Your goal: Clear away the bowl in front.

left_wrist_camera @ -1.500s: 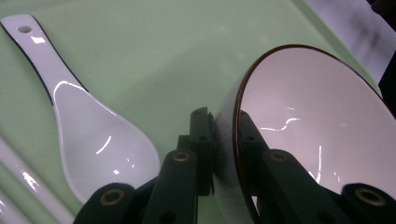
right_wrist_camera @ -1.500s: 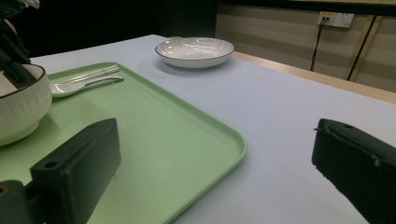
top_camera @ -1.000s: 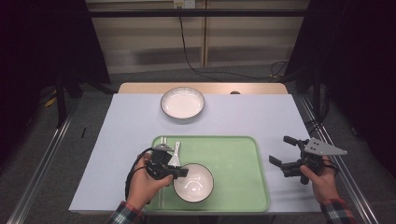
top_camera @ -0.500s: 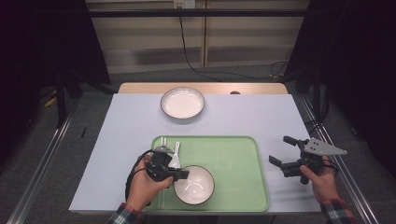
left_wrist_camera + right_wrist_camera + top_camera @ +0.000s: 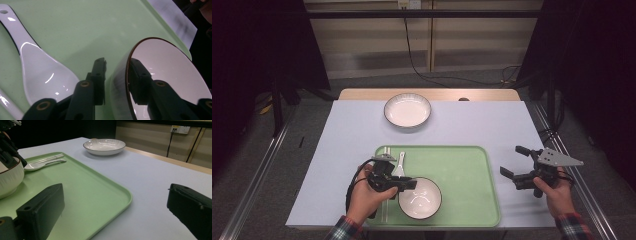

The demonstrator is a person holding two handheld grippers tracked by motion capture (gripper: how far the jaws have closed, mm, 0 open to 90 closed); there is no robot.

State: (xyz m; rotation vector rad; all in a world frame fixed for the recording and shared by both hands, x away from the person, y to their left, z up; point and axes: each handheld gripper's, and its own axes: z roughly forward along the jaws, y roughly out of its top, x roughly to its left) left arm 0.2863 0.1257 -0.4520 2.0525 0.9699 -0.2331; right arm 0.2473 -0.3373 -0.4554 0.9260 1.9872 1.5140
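On the green tray [image 5: 462,170], the left claw [image 5: 408,184] straddles the bowl [image 5: 422,200] rim, jaws just opening.

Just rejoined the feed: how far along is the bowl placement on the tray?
Done: the bowl sits on the green tray beside the spoon. In hand: the left gripper straddles the bowl's rim, jaws just opening, outer pad clear of the wall. Left: withdrawing it. The plate lies off the tray; the right gripper waits open.

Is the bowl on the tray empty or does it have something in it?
Empty. The bowl shows a bare white inside from the high view, and the left claw, whose jaws have just been opening, straddles its rim with nothing inside.
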